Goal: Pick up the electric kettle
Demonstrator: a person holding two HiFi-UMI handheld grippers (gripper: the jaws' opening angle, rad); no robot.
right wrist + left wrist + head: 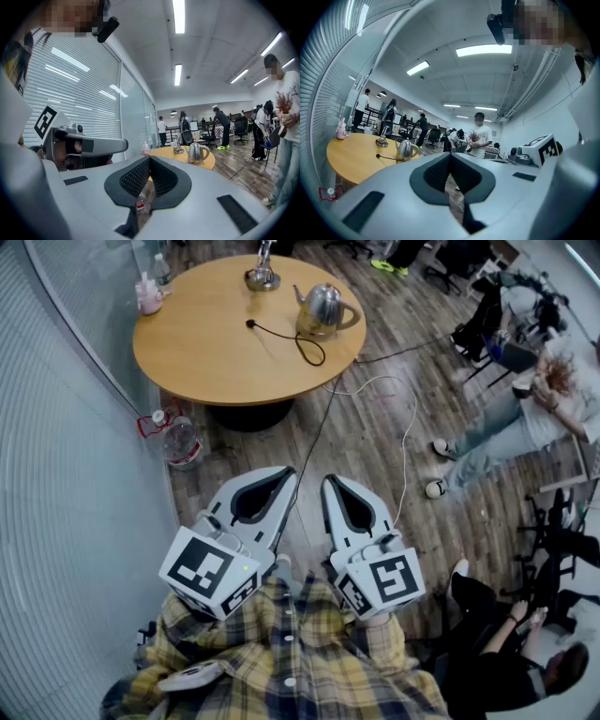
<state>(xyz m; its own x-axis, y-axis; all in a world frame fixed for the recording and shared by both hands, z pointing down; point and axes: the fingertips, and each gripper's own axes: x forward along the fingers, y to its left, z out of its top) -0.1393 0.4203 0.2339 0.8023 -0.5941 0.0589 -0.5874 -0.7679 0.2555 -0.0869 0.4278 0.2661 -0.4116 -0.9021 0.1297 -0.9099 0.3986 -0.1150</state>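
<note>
Progress: nothing of the pickup is done yet, as I read it. The kettle stands untouched on the round table, and you are well back from it.
Kettle's place: on the right part of the tabletop in the head view, spout to the left and handle to the right. A black cord is looped just beside it.
Left gripper: the tips are pressed together with nothing between them. You hold it near your chest, level, pointing toward the table.
Right gripper: also closed tip to tip and empty, just beside the left one.
Left to do: all of it. You need to step up to the table, spread one pair of jaws, take the handle and lift.
Also on the table: a small metal object and a pink bottle, both apart from the kettle.
Floor: a plastic bottle sits by the table's foot. A thin cable trails over the boards between you and the table, so watch your step.
Hard to make out: whether the black cord is joined to the kettle, and whether the kettle sits on a base. It shows only small in both gripper views.
Cut off: your hands are hidden behind the grippers. The seated people at the right edge are only partly in frame.
</note>
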